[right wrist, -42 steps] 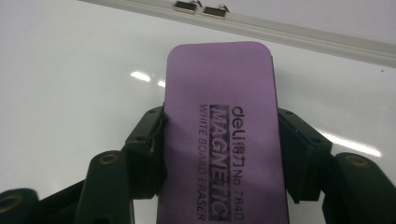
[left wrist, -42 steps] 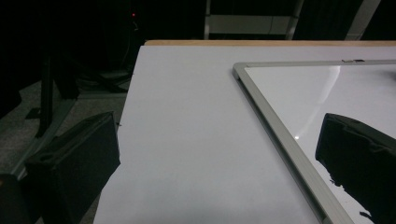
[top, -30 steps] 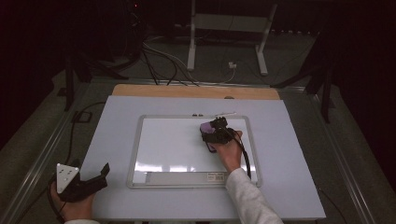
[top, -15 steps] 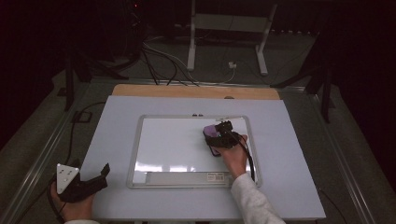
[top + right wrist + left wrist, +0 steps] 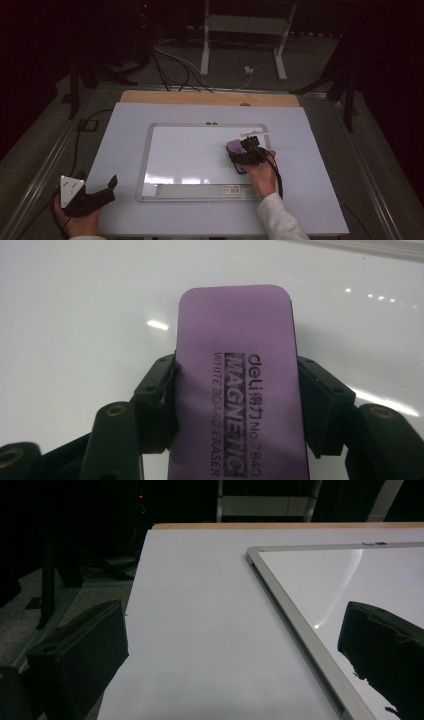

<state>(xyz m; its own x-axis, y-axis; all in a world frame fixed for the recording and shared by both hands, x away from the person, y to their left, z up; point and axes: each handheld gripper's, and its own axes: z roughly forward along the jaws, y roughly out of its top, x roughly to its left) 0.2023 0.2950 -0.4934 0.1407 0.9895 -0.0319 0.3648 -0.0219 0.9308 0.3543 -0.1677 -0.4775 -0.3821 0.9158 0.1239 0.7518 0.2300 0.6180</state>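
L gripper (image 5: 97, 195) parked at the near-left corner of the surface (image 5: 125, 125), jaws spread, holding nothing; no shift vs the earlier frames. We see the whiteboard (image 5: 190, 155) mid-surface, frame edge just right of that gripper in its own view. R gripper (image 5: 245, 156) pinches the purple eraser (image 5: 235, 370) by its long sides, face flat on the board's right part. Vs 1 s ago it has slid toward the near edge & slightly right. We judge a wipe stroke is underway; board looks clean there. Marker (image 5: 256, 133) lies by the top-right frame.
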